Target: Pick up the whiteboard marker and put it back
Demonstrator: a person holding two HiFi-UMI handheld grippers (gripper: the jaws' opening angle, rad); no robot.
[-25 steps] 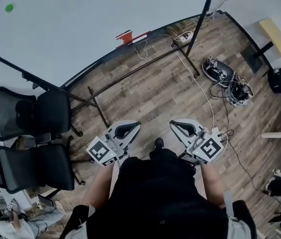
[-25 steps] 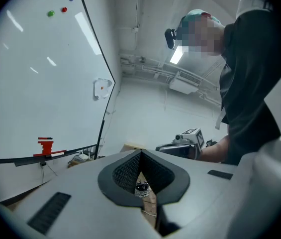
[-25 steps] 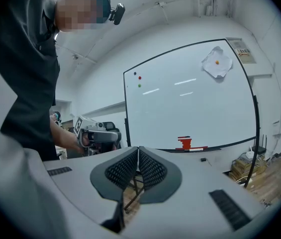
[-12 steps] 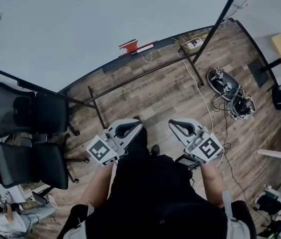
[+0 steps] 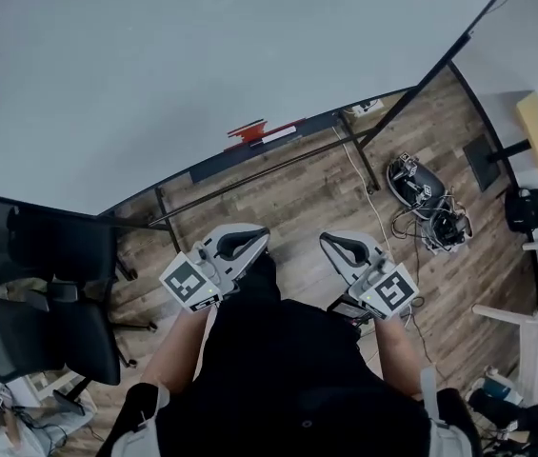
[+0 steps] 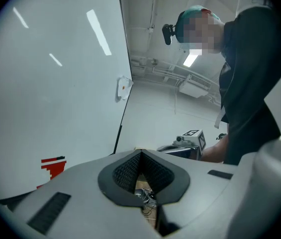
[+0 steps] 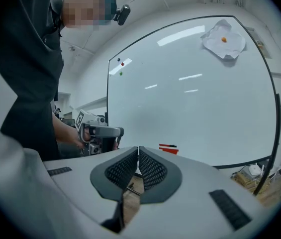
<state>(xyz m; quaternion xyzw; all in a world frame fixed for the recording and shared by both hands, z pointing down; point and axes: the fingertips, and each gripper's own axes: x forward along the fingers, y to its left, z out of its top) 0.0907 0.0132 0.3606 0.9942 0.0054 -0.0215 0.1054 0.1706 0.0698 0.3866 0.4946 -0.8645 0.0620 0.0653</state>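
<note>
Left gripper [image 6: 140, 154]: jaws pressed together at the tips, nothing between them. Only floor and cables show through the gap behind the pads. Right gripper [image 7: 138, 149]: same, tips meeting with a hairline slit, empty. Both are held low in front of the person's torso [image 5: 297, 369], pointing toward the whiteboard [image 5: 154, 55] and well apart from it. Each gripper shows in the other's view; they sit side by side, not touching.

Whiteboard marker [image 5: 282, 133]: looks like the thin white-and-red stick lying flat on the ledge along the whiteboard's bottom edge, around the middle of that edge. A red block [image 5: 248, 129] sits just beside it on the left; too small to tell if they touch. Neither gripper is near it.

Crumpled paper [image 7: 224, 40] with an orange dot on it hangs near the whiteboard's top right corner. Small red and green dots [image 7: 122, 63] sit near the top left corner. Black stand bars [image 5: 249, 181] run across the wood floor [image 5: 316, 198] under the board's bottom edge. Two black mesh office chairs [image 5: 40, 293] stand at the floor's left side, close together. A tangle of cables and devices [image 5: 430, 208] lies on the floor at right, past the stand's right foot.
</note>
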